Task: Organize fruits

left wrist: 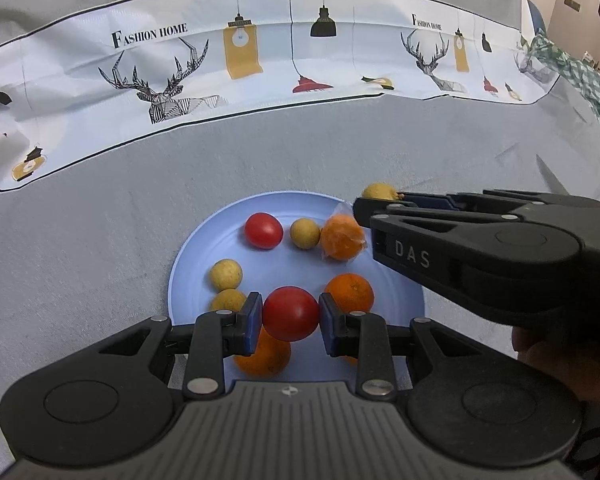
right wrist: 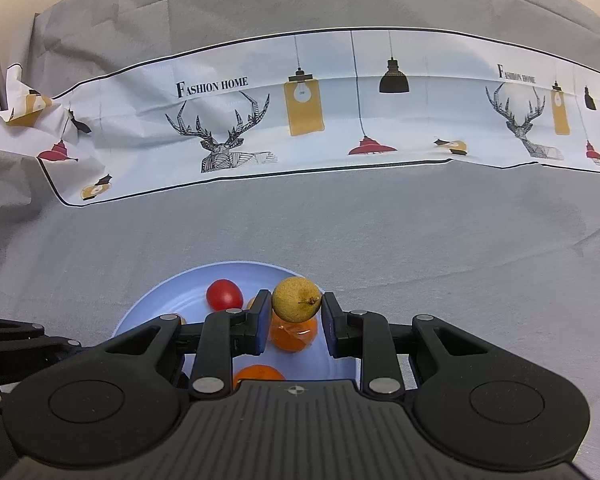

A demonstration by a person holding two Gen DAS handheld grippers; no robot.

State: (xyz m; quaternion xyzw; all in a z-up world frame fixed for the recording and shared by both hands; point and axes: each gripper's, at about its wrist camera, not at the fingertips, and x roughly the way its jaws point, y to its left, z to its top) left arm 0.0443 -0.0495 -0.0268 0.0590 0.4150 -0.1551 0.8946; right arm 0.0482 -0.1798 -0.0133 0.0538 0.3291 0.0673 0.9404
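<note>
Left gripper [left wrist: 291, 317] fingers grasp a tomato [left wrist: 290, 313] above the plate [left wrist: 192, 256]; right gripper [right wrist: 296, 307] fingers grasp a longan [right wrist: 296, 299] over its far rim. Lower each gently onto bare plate before releasing, lest they roll.

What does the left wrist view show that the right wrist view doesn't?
Only the left wrist view: the left hand-held gripper shut on a red tomato, two small yellow fruits at the plate's left, and a checked cloth at far right.

Only the right wrist view: the stem end of the small yellow fruit that the right hand-held gripper grips.

Both: the blue plate, a second tomato, the wrapped orange, the grey cloth and the deer-print sheet.
</note>
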